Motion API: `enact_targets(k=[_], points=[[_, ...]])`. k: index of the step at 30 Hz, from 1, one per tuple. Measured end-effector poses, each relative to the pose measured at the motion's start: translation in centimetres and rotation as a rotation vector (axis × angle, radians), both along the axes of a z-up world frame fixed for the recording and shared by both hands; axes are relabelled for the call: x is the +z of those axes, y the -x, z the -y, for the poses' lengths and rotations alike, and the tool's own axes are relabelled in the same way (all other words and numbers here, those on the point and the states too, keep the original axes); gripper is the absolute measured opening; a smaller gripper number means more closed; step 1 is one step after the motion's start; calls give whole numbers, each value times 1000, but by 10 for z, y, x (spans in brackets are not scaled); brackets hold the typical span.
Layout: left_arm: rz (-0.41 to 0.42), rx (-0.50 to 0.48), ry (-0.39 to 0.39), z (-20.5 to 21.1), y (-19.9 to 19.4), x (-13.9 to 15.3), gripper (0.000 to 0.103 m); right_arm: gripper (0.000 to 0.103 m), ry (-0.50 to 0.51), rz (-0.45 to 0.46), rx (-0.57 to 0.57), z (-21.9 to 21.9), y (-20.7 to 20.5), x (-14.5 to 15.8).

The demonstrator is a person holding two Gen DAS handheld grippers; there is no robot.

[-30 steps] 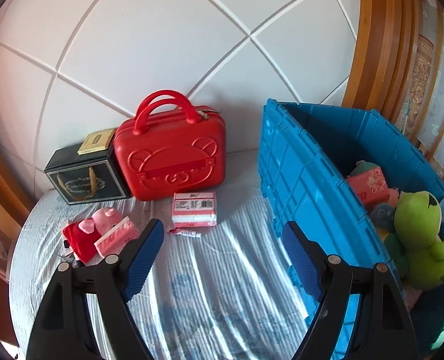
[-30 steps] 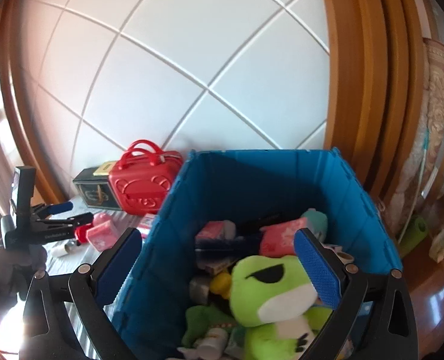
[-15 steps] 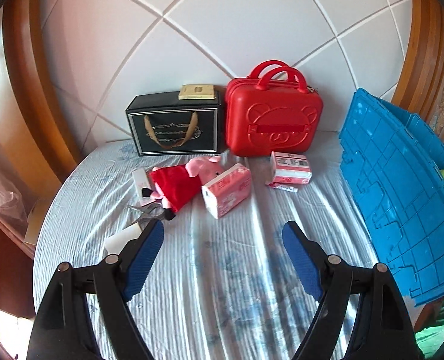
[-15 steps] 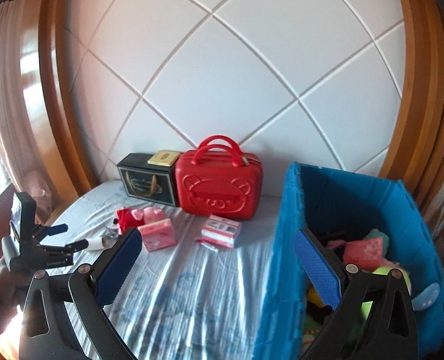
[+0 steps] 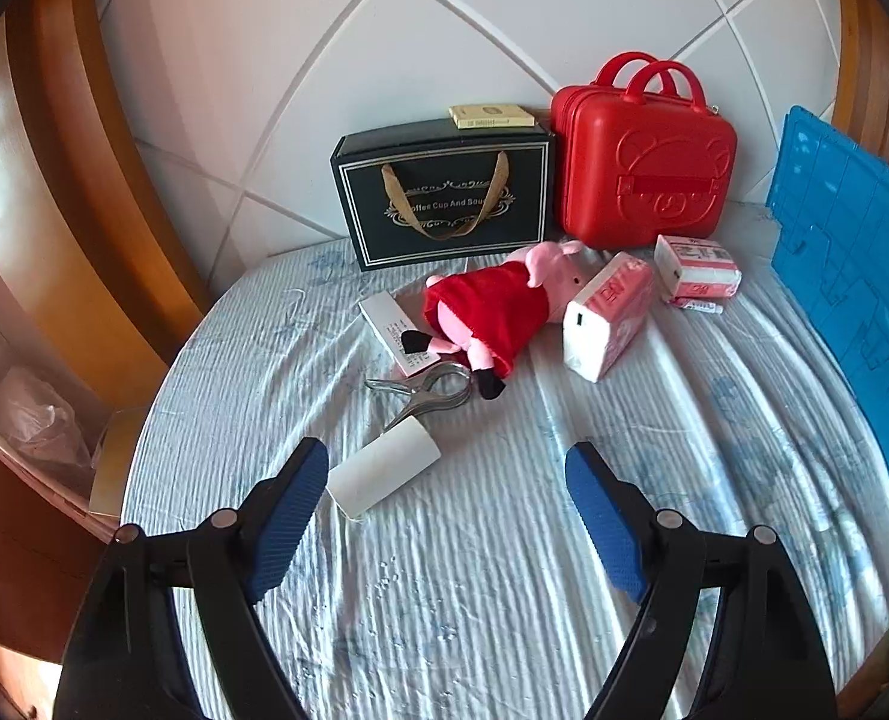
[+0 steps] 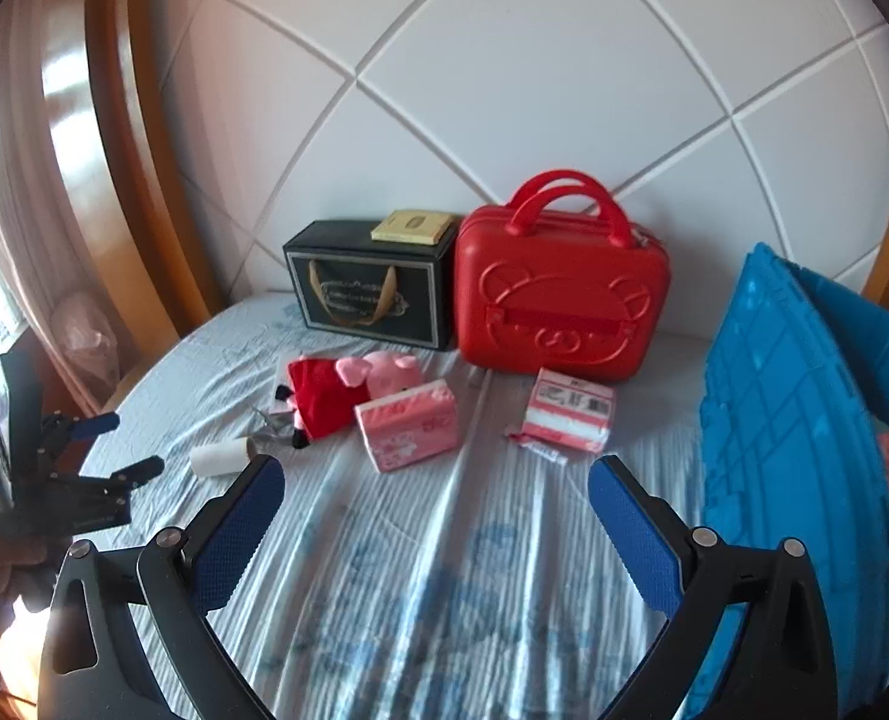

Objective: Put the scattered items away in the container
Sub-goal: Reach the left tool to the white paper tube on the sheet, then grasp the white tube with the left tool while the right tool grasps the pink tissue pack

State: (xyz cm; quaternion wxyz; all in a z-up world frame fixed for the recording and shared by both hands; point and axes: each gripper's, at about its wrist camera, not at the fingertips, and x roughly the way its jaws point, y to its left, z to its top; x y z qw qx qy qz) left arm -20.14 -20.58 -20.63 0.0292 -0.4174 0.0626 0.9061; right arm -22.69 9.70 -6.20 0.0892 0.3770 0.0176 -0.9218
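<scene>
On the bed lie a pink pig plush in a red dress (image 5: 498, 306) (image 6: 348, 387), a pink tissue pack (image 5: 609, 315) (image 6: 408, 432), a red-and-white packet (image 5: 699, 273) (image 6: 570, 411), a white roll (image 5: 384, 468) (image 6: 219, 459), a metal clip (image 5: 426, 390) and a white card (image 5: 393, 330). The blue crate (image 5: 846, 294) (image 6: 792, 438) stands at the right. My left gripper (image 5: 447, 519) is open and empty, just before the white roll. My right gripper (image 6: 438, 531) is open and empty above the sheet, short of the tissue pack. The left gripper also shows in the right wrist view (image 6: 126, 444).
A red bear suitcase (image 5: 645, 150) (image 6: 558, 294) and a black gift bag (image 5: 444, 198) (image 6: 366, 294) with a yellow box (image 5: 492, 115) on top stand against the white padded headboard. A wooden frame curves along the left. The bed edge drops off at left.
Both grippers have swung left, away from the blue crate and toward the scattered items. The left one has come closer to the white roll and clip. Both stay open.
</scene>
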Motion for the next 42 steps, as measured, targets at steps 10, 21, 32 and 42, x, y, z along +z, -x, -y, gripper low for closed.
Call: enact_targets(k=[10,21,32,42], points=[[113,-52,23,36,51,-98,81,103,-71,90,14,52,55,-93],[148,-70,3,54,93,-147,81,103,-98,190,-28,72,117,-163],[183,-162,17,45,94,-165,55,103,-128,251,-62,76,143,-195],[132,-108,-66,41,52,-147,51,103,27,284,-233,76,193,-203]])
